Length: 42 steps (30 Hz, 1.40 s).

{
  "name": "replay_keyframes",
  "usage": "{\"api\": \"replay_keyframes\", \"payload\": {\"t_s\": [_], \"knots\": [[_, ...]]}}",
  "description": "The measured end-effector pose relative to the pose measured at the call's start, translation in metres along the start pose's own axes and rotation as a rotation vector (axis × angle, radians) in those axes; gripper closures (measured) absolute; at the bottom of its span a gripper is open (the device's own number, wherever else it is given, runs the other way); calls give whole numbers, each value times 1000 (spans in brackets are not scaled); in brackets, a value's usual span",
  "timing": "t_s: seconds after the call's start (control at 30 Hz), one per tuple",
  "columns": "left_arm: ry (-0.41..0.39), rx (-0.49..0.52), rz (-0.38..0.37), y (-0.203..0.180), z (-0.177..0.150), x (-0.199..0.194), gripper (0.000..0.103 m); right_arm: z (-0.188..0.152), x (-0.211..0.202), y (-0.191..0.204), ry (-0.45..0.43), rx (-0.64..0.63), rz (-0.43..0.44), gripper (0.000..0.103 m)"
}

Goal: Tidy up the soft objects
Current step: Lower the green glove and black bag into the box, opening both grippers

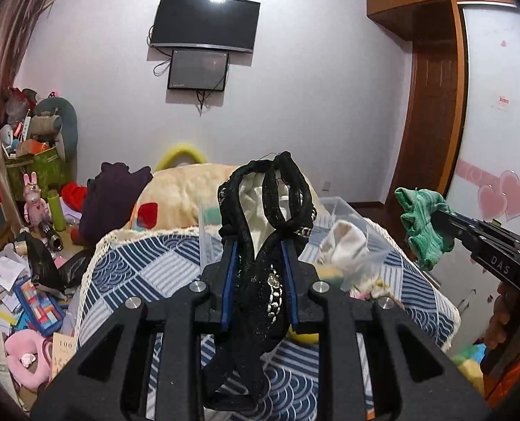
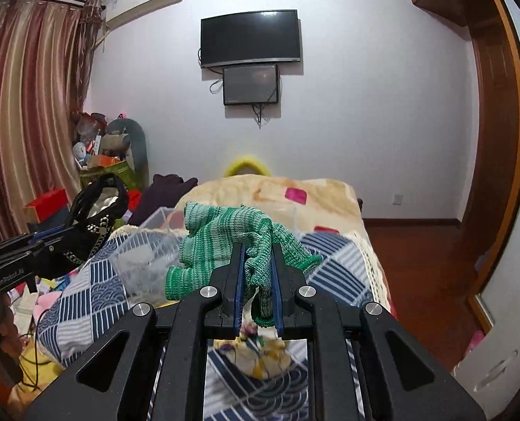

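My left gripper (image 1: pixel 260 242) is shut on a black lace garment with a silver chain (image 1: pixel 270 210), held up above the bed; it also shows at the left of the right wrist view (image 2: pixel 95 207). My right gripper (image 2: pixel 256 249) is shut on a green knitted cloth (image 2: pixel 225 242), held above the bed; that cloth also shows at the right of the left wrist view (image 1: pixel 423 224). A clear plastic box (image 1: pixel 344 210) stands on the bed below both, with a white cloth (image 1: pixel 344 242) at its rim; the box also shows in the right wrist view (image 2: pixel 147 252).
The bed has a blue and white patterned cover (image 1: pixel 147 263) and a cream blanket (image 2: pixel 277 189) at its far end. A dark purple garment (image 1: pixel 109 203) lies at the bed's left. The floor at the left is piled with clutter (image 1: pixel 21 298). A wooden wardrobe (image 1: pixel 432 105) stands at the right.
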<state>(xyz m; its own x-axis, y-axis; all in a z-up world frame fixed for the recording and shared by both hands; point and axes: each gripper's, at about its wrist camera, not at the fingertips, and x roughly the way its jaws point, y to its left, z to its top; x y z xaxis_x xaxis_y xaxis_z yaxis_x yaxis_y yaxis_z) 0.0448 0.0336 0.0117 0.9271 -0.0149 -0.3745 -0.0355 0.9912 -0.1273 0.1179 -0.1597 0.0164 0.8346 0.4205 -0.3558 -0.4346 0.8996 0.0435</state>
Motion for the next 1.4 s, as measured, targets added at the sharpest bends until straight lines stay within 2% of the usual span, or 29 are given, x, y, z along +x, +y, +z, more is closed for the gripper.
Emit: {"api": "replay_keyframes", "payload": {"t_s": [0.27,0.5,0.93,1.17,1.23,1.33,1.4], "knots": [[8,-12,20,6,16,27,79,19,19,10,-34,-15,10,91],[48,-16,21,9,22,57,79,24,40,15,-11,-13,25,91],[200,20,35,8,5,122,79,11,106,30,163,-44,38,91],[238,30,38,7,4,136,79,3,131,28,270,-50,57,91],[242,43,45,6,4,138,76,1,134,29,289,-58,55,91],[251,47,48,6,4,137,62,-1,136,30,308,-80,45,90],[248,44,49,5,4,132,55,0,135,30,309,-92,31,84]]}}
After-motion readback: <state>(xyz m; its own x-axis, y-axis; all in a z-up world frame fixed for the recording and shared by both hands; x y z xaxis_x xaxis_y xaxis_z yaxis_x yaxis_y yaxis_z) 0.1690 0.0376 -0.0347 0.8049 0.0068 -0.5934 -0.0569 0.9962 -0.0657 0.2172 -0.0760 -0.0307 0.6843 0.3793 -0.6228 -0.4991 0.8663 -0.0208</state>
